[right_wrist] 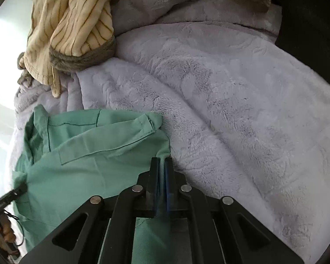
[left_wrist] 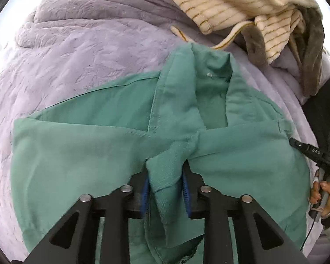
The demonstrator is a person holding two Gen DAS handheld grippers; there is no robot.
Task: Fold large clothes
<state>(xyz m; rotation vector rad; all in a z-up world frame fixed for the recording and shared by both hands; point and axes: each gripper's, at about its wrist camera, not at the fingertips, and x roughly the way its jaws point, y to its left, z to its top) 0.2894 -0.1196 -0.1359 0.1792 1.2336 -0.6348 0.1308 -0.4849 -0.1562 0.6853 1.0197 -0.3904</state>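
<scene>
A green garment [left_wrist: 88, 149] lies spread on a lilac blanket [left_wrist: 77, 50], its collar [left_wrist: 211, 74] pointing away. My left gripper [left_wrist: 166, 187] is shut on a fold of the green garment near its middle front, with cloth bunched between the blue pads [left_wrist: 145, 189]. In the right wrist view the same green garment [right_wrist: 81, 167] lies at the lower left. My right gripper [right_wrist: 162, 171] is shut on the garment's right edge, beside the fuzzy lilac blanket [right_wrist: 231, 110]. The right gripper also shows at the right edge of the left wrist view [left_wrist: 297, 145].
A cream striped garment with grey trim [left_wrist: 242, 4] is heaped at the back; it also shows in the right wrist view [right_wrist: 77, 22]. A hand [left_wrist: 325, 193] holds the right gripper's handle. A hand [right_wrist: 2, 231] shows at the lower left.
</scene>
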